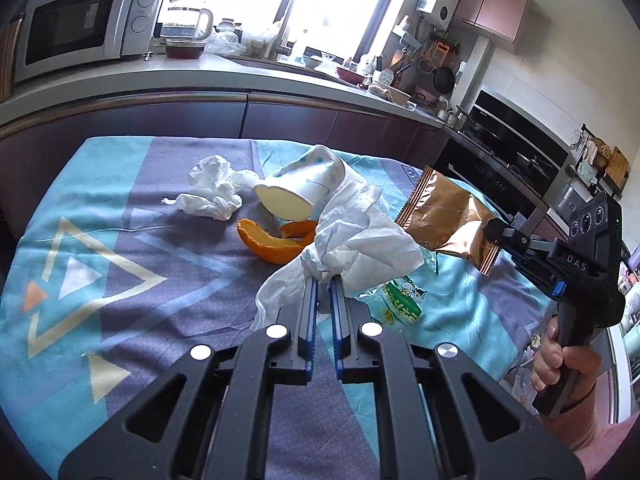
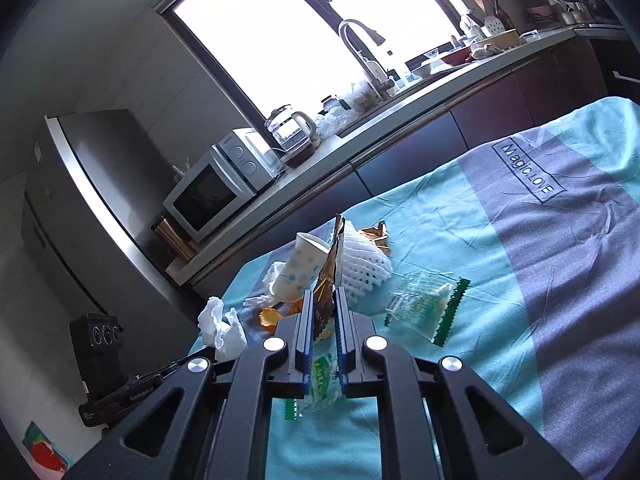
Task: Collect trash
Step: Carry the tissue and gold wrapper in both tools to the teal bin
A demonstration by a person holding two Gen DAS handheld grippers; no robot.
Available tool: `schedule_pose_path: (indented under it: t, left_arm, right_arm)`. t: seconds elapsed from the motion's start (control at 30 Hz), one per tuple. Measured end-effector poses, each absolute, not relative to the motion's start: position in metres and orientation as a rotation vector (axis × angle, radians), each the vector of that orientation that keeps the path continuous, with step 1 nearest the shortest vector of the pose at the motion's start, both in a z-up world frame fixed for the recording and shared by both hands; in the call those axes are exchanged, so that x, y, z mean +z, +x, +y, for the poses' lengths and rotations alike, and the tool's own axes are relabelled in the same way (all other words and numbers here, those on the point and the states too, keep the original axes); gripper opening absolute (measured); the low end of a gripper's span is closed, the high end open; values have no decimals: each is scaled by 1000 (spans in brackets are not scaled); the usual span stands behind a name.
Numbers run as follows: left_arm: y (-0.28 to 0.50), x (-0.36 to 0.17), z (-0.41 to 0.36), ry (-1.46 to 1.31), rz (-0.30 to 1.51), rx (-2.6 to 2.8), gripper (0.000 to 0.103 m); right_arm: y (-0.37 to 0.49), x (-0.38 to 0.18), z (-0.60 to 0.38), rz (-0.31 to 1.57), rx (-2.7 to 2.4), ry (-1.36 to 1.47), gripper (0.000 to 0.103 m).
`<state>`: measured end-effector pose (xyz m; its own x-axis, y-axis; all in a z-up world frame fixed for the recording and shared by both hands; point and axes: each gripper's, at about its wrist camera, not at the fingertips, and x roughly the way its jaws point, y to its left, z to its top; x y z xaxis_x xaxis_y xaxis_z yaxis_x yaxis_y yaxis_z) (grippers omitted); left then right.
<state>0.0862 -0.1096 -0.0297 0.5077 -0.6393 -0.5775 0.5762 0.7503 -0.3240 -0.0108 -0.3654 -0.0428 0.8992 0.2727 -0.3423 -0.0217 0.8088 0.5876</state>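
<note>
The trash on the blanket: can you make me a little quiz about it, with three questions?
1. True or false: the left gripper is pinching a white tissue.
2. What does the right gripper hold? A) the paper cup B) the gold wrapper C) the orange peel
3. Fill in: the paper cup lies on its ____ on the blanket.

Key:
1. True. Its fingers are closed on the tissue.
2. B. The gold wrapper is lifted off the blanket, while the orange peel lies beside the cup.
3. Side. Its open mouth faces the left wrist camera.
</note>
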Motion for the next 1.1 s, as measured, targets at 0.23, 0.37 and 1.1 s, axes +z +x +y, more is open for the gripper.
schedule_pose_path:
  t: [0.23, 0.37, 1.1]
  left_arm:
    - [75, -16, -69, -124, 696, -685, 7]
    - [69, -12, -48, -135, 678, -651, 7]
    - [49, -1, 77, -243, 620, -414, 7]
  right_arm:
    - [4, -35, -329, 447, 275, 589, 9]
    - [13, -34, -305, 465, 336, 574, 9]
    - [72, -28, -190, 586, 625, 494, 9]
